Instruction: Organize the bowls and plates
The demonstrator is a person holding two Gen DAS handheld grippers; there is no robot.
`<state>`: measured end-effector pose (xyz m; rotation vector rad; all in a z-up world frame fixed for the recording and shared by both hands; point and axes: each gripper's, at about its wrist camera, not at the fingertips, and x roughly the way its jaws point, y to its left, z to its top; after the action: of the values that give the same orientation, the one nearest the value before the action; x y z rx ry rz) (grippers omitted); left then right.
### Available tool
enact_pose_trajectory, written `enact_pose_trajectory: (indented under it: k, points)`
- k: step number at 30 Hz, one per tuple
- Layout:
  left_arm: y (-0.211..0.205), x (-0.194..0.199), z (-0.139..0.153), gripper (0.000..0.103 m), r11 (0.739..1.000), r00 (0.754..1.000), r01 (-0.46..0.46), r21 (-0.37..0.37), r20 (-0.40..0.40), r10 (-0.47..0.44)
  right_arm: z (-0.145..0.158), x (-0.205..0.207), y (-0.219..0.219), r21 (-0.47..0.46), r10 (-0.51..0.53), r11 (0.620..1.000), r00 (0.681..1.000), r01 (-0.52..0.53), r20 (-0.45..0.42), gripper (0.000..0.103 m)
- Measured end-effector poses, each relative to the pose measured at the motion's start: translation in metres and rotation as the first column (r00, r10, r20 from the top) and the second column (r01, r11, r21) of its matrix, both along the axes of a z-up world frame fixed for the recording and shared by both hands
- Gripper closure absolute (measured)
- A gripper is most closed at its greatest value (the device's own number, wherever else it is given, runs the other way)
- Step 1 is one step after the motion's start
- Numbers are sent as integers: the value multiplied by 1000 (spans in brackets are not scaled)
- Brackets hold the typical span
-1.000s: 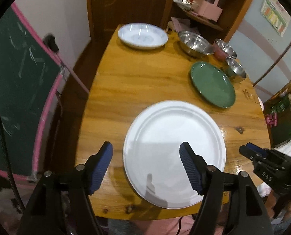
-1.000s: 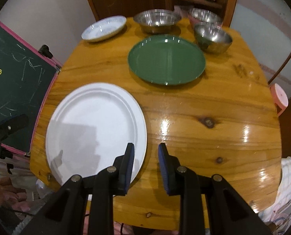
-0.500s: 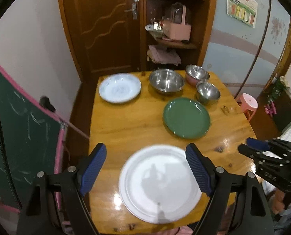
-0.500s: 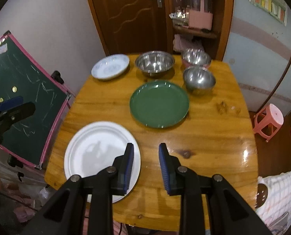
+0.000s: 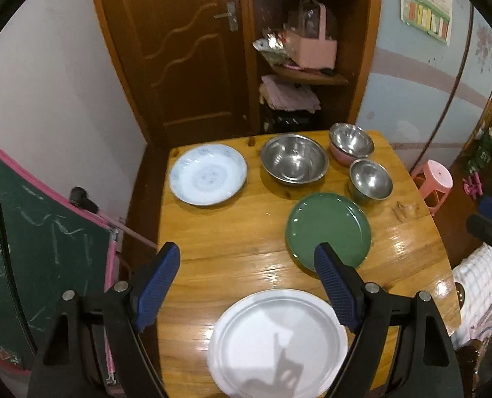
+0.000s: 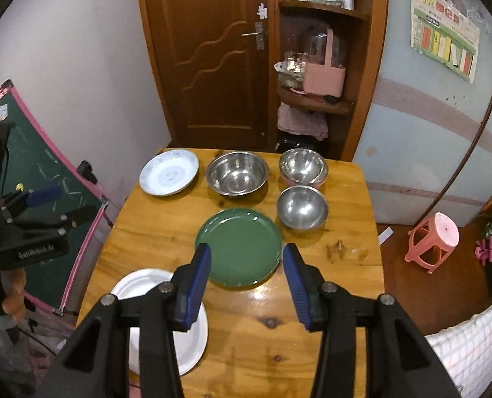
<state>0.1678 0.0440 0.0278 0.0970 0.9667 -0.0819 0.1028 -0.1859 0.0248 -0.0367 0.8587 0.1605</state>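
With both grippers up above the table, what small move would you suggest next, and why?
Probably lower the right gripper, jaws opening and empty, toward the green plate just ahead of it; that plate lies alone, apart from the white plate.

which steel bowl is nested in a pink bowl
The far right steel bowl sits inside the pink bowl; the other two steel bowls rest on the table directly.

L claw [image 5: 246,285] wide, empty, above white plate [image 5: 277,341], table [image 5: 219,238]

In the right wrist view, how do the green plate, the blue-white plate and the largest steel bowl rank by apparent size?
1. green plate, clearly largest, though nearest the camera.
2. blue-white plate and largest steel bowl: they look alike, so I do not rank them.
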Motion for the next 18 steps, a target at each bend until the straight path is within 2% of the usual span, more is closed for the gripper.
enact_pose_trajectory:
  k: [6,18]
  points:
    - [-15,36,-39,21,1000,996,23,-9,-89,-24,-28,37,-8,4,-15,1000,997,16,-78,57]
    - [-40,100,-135,21,999,974,35,-22,-224,-39,-126,93,-22,-18,-57,998,959,54,-278,57]
